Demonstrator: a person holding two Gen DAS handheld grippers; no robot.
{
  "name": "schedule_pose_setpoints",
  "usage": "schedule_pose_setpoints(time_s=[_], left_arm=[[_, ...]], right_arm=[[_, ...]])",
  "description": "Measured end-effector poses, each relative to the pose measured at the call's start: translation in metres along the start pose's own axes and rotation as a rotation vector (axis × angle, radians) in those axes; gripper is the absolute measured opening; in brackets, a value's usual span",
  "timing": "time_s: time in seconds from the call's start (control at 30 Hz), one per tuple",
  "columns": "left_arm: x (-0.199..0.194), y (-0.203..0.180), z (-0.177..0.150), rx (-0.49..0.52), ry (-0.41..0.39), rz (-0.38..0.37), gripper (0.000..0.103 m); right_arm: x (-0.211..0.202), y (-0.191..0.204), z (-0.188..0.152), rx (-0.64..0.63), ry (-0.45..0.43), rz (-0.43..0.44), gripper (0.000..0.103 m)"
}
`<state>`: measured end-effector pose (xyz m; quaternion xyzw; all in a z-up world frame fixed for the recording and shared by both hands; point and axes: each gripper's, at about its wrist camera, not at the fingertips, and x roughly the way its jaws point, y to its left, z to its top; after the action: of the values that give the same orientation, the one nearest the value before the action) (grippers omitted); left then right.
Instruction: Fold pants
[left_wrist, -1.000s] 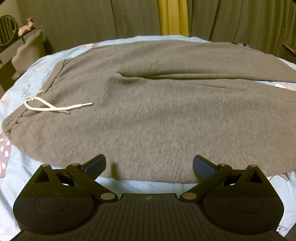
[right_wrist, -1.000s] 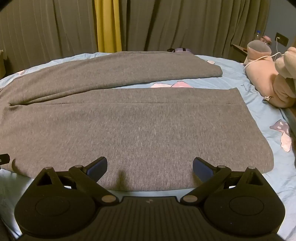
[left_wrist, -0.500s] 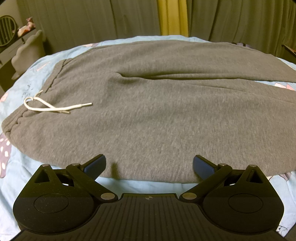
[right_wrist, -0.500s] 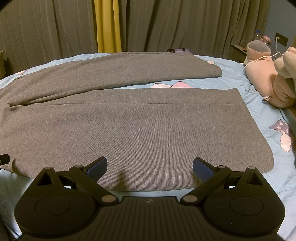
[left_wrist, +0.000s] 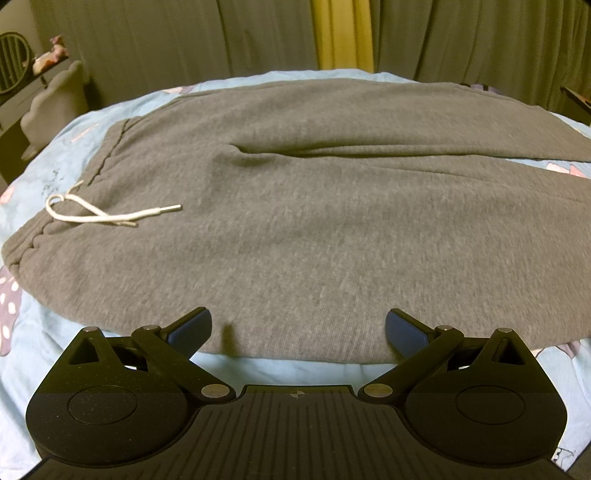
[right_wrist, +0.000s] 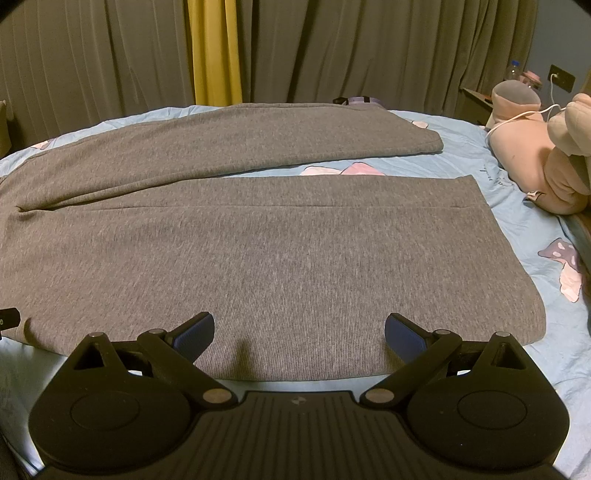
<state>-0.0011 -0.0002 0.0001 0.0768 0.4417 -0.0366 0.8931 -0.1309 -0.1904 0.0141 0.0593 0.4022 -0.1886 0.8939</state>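
Grey sweatpants (left_wrist: 314, 229) lie spread flat on a light blue bed sheet (left_wrist: 288, 367). The waistband with a white drawstring (left_wrist: 107, 216) is at the left in the left wrist view. The right wrist view shows the two legs (right_wrist: 295, 251), near one flat, far one angled away, with a gap of sheet between them. My left gripper (left_wrist: 298, 328) is open and empty at the pants' near edge below the seat. My right gripper (right_wrist: 299, 330) is open and empty over the near leg's near edge.
Pink plush toys (right_wrist: 543, 162) and a white cable lie at the bed's right side. Curtains (right_wrist: 332, 51) hang behind the bed. A grey chair (left_wrist: 55, 107) and shelf stand at the far left. A nightstand with a bottle (right_wrist: 513, 70) is at the far right.
The left view has shifted slightly and shows slight motion blur. The right gripper and the pants have not visibly moved. Both grippers stay open.
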Motion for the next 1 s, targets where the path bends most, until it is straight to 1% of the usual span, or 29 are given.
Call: schedule_pose_setpoints(time_s=[1.0], left_arm=[[0.0037, -0.004, -0.0036, 0.001, 0.004, 0.002, 0.103]], right_arm=[[0.0022, -0.0003, -0.0026, -0.001, 0.001, -0.001, 0.099]])
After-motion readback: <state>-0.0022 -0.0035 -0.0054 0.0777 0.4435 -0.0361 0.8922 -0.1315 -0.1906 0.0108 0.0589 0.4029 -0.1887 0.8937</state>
